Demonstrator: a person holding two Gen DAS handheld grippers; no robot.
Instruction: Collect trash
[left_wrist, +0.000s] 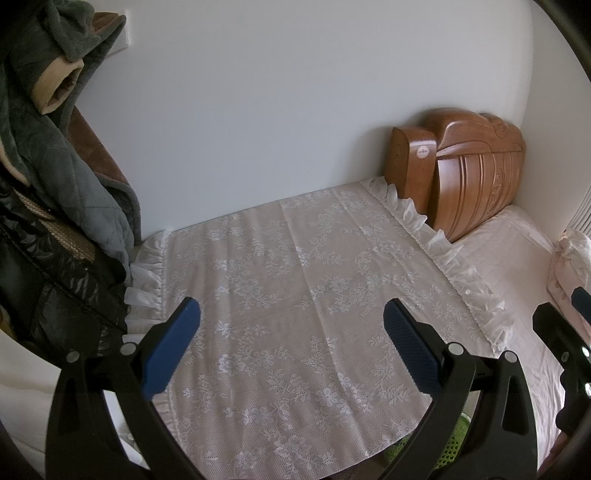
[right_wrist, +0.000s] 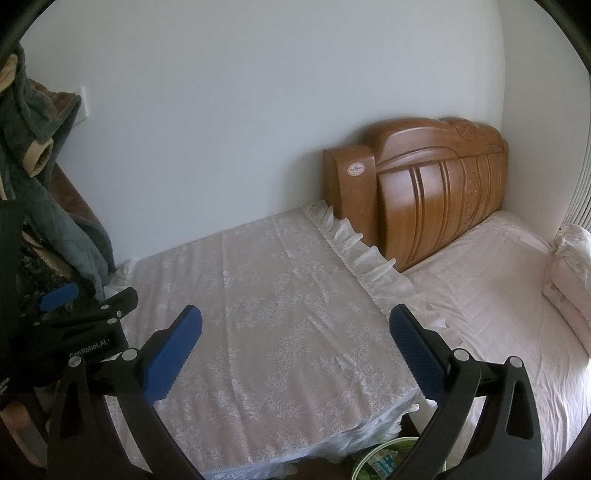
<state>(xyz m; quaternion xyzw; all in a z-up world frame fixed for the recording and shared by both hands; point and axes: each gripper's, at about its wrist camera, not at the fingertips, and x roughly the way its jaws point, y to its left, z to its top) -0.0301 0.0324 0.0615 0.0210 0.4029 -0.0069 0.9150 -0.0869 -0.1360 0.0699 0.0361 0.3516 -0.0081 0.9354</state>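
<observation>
Tongs both spread wide and holding nothing right now, so nothing's collected yet. My left tongs (left_wrist: 291, 328) hover over the lace-covered surface (left_wrist: 295, 266), and my right tongs (right_wrist: 295, 332) hang beside them over the same cloth, nearer the bed (right_wrist: 498, 314). I'm guessing I hold them high and back like this just to scan the area before committing.

Funny thing: the lace cloth itself looks bare, I can't spot any trash on it. The only trash-ish stuff I see is in the green basket (right_wrist: 391, 458), tucked low under the near edge of the lace surface, down by the bed. It has some wrapper-like bits inside, though it's too cut off to tell what. Makes sense as the drop spot.

Coats (left_wrist: 55, 184) hang off to the far side of the lace surface from the bed, out of my way.
</observation>
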